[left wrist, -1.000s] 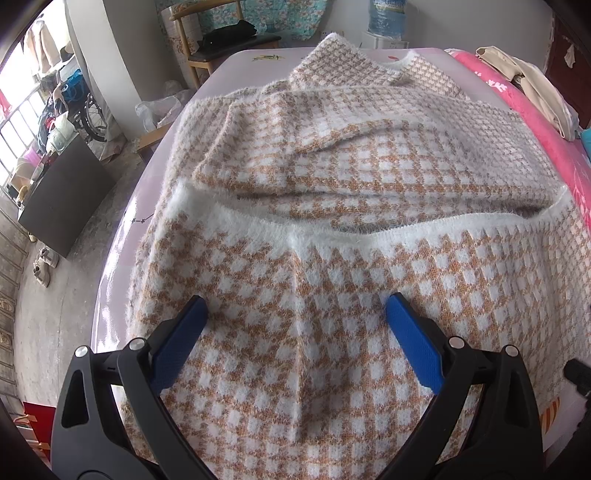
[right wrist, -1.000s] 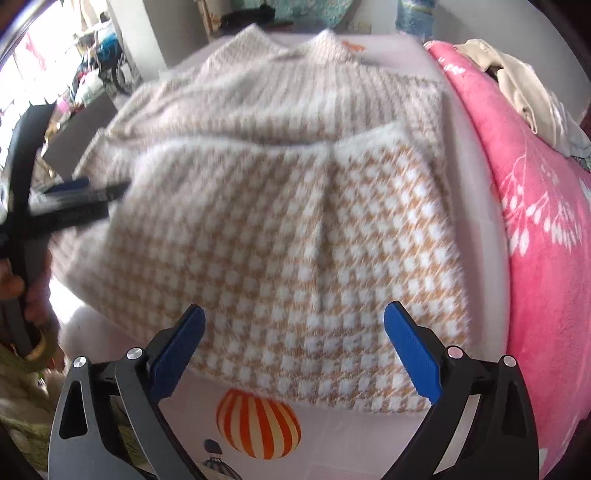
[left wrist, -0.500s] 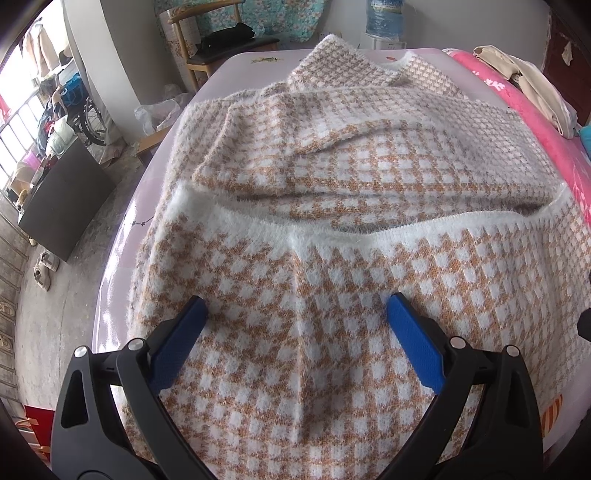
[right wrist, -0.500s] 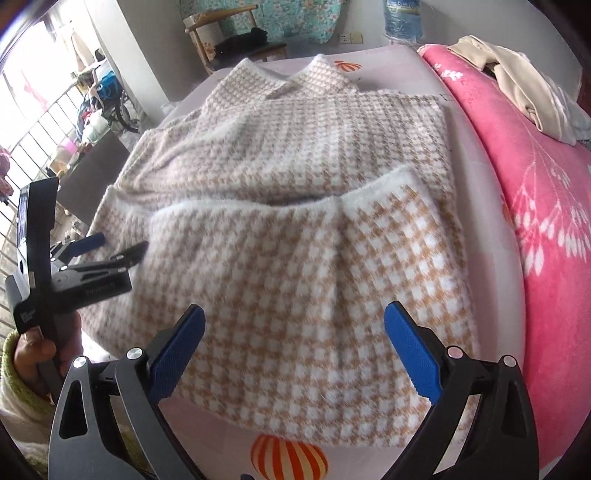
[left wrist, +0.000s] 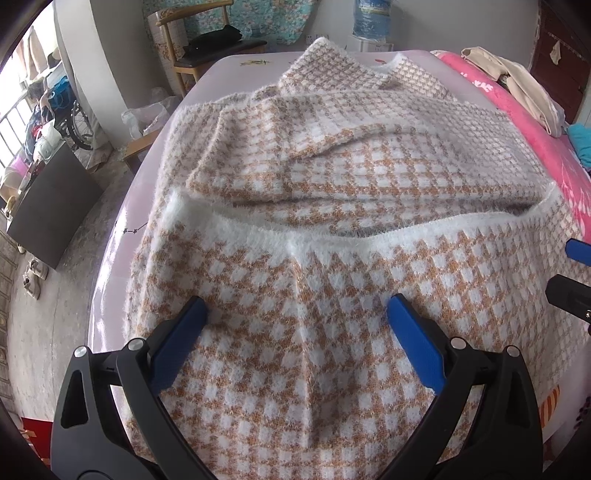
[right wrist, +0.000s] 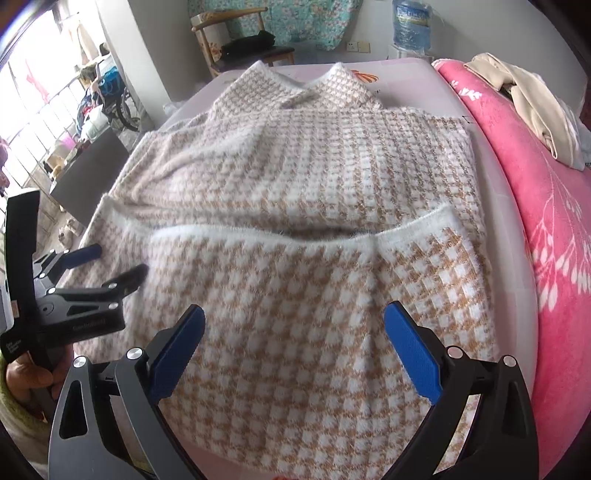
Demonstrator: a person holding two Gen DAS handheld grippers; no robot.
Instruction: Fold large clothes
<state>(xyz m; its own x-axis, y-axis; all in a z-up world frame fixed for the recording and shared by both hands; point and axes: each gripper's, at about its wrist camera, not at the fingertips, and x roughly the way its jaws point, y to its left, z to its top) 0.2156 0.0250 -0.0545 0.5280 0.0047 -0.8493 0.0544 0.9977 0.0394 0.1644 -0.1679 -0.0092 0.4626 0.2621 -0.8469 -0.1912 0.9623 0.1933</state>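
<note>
A fluffy orange-and-white houndstooth sweater [left wrist: 332,177] [right wrist: 314,192] lies on the bed, its lower part folded up over the body so the white hem band runs across the middle. My left gripper [left wrist: 297,312] hovers open over the near left part of the folded flap, nothing between its blue pads. Over the near right part hangs my right gripper [right wrist: 293,319], open too and holding nothing. The left gripper [right wrist: 110,266] also shows at the left edge of the right wrist view, held by a hand [right wrist: 29,376]; the right gripper's tips [left wrist: 572,273] show at the right edge of the left wrist view.
The sweater rests on a pale lilac sheet [left wrist: 229,70] beside a pink blanket [right wrist: 535,206] with beige clothes [right wrist: 528,99] piled on it. A wooden chair [right wrist: 236,40] and a water bottle [right wrist: 410,26] stand beyond the bed; the floor drops off at the left [left wrist: 40,302].
The right gripper drew back and rose, so more of the sweater and the left gripper came into its view. The left gripper barely moved. Both stayed open.
</note>
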